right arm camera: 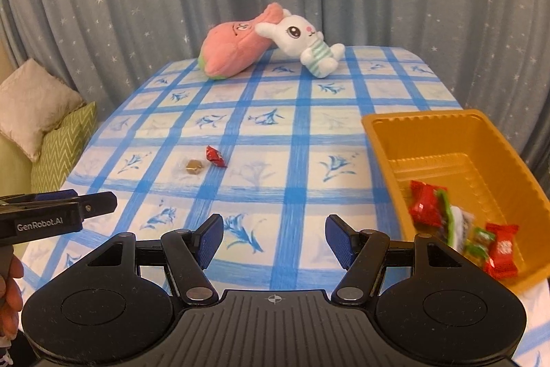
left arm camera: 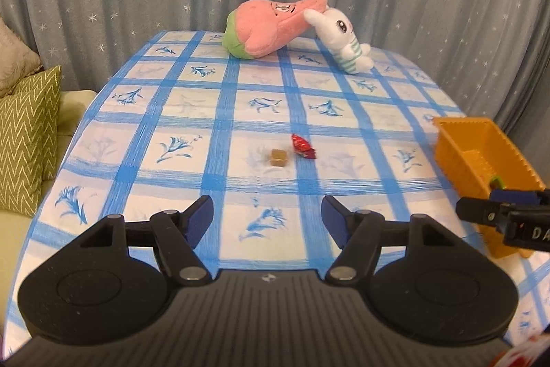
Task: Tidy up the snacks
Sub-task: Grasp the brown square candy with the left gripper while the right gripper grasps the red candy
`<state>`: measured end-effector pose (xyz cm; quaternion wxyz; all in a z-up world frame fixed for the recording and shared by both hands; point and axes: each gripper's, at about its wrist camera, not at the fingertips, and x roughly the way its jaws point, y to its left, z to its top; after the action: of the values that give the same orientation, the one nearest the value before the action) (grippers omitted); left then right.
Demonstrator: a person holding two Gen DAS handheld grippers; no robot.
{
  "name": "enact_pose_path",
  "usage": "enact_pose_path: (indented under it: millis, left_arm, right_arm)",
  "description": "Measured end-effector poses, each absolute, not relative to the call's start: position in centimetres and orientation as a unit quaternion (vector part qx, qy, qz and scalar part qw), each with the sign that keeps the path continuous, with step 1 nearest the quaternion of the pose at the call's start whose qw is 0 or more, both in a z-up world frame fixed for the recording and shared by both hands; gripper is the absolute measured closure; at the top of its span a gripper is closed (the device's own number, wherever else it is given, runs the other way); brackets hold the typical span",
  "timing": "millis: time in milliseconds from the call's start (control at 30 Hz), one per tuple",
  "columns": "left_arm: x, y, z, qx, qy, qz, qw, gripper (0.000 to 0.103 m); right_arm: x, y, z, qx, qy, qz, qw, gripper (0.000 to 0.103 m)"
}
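Partway through sorting, by the look of it: several wrapped snacks (right arm camera: 457,226) already lying in the orange tray (right arm camera: 385,140) at the right edge of the bench (right arm camera: 295,160), with two more out on the checked cloth near the middle. Farthest back on the bench, a pink plush (left arm camera: 268,26) and a white bunny plush (left arm camera: 343,40) leaning against each other, well apart from the work and no part of it. On the open cloth, a red-wrapped candy (left arm camera: 302,147) and, just beside it to the left, a small brown candy (left arm camera: 278,157) in clear wrap, close together but seemingly not touching. Probably next: a reach forward and down to one of these two, a pinch across the wrapper, then a carry over to the tray. Calls for care, since the brown piece is small and lies flat, and its neighbour sits close enough to be nudged. Left tongs (left arm camera: 266,219) hovering over the near part of the cloth, tilted downward, aimed roughly toward the two loose candies, parted about halfway with nothing between the pads. Right tongs (right arm camera: 273,239) alongside, likewise angled down over the near edge, half open and empty, with the tray just to their right. At the left rim of the right wrist view, part of a hand (right arm camera: 10,298) gripping the left handle.
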<state>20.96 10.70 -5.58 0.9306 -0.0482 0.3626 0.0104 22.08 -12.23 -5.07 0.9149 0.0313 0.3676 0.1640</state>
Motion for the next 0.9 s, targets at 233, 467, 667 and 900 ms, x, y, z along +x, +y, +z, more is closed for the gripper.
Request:
enact_pose_path:
  millis: [233,467,667,900]
  left_arm:
    - [24.9,11.0,-8.6,0.007,0.369,-0.01,0.929,0.033]
    - [28.9,11.8,-11.7,0.026,0.374,-0.024,0.927,0.033]
    - [32.0,11.6,-13.7,0.037,0.38,-0.043,0.923,0.033]
    - [34.5,11.5,-15.3,0.049,0.381,-0.046,0.922,0.032]
  right_arm:
    - [25.3,-10.4,-6.8,0.025,0.368,0.175,0.913,0.037]
    - [28.5,-8.6,-9.3,0.014,0.375,0.187,0.908,0.037]
    - [30.9,-7.2,-11.0,0.003,0.373,0.194,0.907,0.037]
    - [32.9,-6.8,-12.2,-0.008,0.37,0.199,0.908,0.037]
